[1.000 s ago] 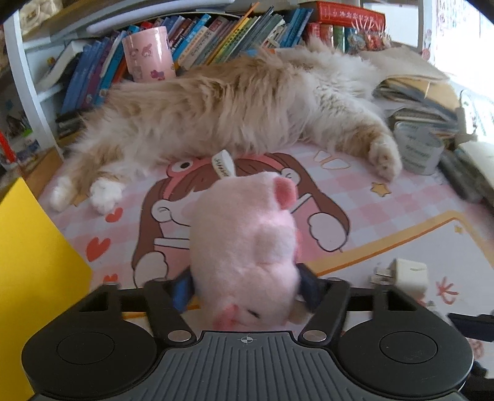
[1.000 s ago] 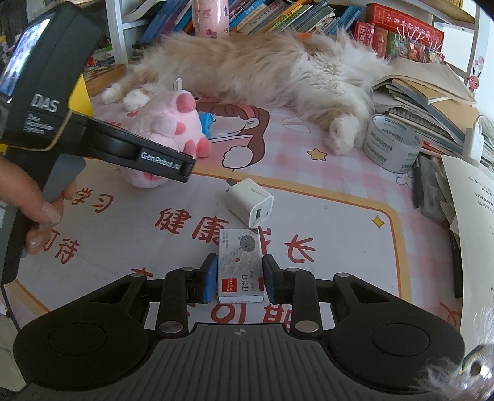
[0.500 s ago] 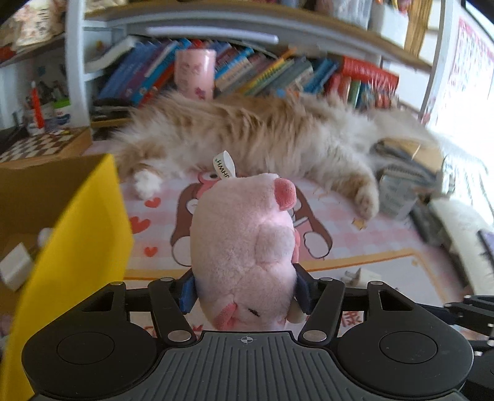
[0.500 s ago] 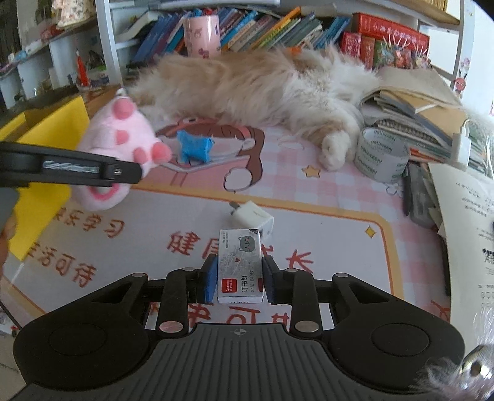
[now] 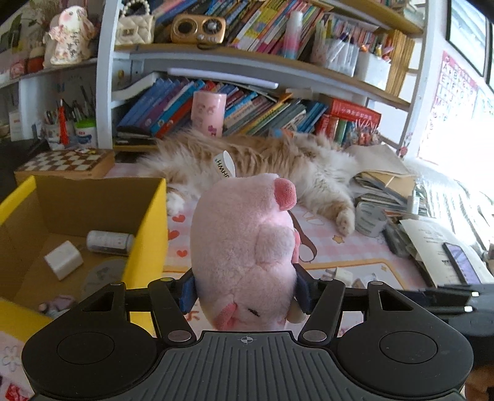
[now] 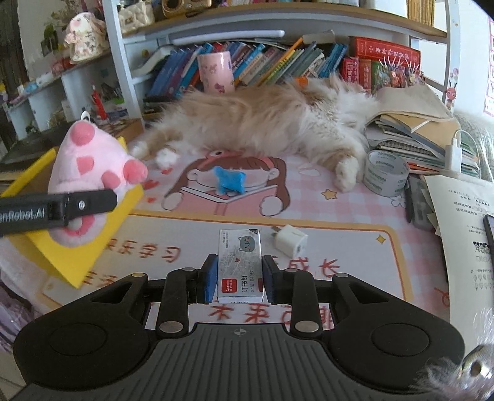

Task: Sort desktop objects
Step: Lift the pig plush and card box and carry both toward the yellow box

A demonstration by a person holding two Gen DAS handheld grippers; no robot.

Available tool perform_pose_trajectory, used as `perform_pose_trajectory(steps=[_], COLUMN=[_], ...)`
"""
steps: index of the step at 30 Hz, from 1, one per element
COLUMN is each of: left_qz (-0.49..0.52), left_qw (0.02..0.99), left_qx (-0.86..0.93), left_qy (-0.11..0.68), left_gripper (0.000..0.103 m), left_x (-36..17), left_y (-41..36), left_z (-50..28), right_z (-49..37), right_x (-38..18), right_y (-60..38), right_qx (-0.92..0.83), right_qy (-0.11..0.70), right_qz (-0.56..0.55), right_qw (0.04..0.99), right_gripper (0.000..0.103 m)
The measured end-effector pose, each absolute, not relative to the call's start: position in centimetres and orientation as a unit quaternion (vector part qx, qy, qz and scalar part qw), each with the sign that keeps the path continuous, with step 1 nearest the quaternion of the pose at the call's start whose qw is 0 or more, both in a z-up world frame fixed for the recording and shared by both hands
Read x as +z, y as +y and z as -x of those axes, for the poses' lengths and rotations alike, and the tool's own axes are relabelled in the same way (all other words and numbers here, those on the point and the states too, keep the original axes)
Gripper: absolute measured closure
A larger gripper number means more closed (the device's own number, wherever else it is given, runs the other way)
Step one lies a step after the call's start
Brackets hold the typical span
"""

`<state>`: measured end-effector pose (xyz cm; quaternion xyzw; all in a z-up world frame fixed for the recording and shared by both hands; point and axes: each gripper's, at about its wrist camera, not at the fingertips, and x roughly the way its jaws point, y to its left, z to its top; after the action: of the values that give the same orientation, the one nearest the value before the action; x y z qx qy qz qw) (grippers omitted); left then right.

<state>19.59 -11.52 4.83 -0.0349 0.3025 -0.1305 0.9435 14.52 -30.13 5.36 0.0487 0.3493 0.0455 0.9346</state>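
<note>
Left claw (image 5: 245,293) grips the plush pig (image 5: 244,246) lengthwise, snout backward; right claw (image 6: 237,282) clamps the staple box (image 6: 240,265).

A white shelf unit (image 5: 105,77) stands against the back of the desk, its curved wooden boards packed with leaning rows of books (image 5: 265,111), a cream quilted handbag (image 5: 134,29) and a small gold radio (image 5: 197,29) on the upper board. A long-haired ginger and white cat (image 6: 265,123) lies stretched along the foot of the shelves on a pink checked desk mat (image 6: 311,185) printed with a cartoon girl. Strong daylight pours in from the right, washing out that edge, where an alphabet poster (image 5: 457,89) hangs on the pale wall.
</note>
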Motion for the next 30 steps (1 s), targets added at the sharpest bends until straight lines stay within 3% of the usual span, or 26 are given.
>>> perform_pose_trajectory(steps=[30], left_qz=[0.022], left_qw=[0.933], left_qx=[-0.155], left_qy=[0.324], left_gripper=[0.042], left_x=[3.9], left_y=[-2.6], left_z=[-8.9], right_z=[-6.2], right_x=[5.6], right_y=[-18.5], right_qx=[0.05], right_qy=[0.368], right_qz=[-0.036], right_qw=[0.928], right_gripper=[0.076])
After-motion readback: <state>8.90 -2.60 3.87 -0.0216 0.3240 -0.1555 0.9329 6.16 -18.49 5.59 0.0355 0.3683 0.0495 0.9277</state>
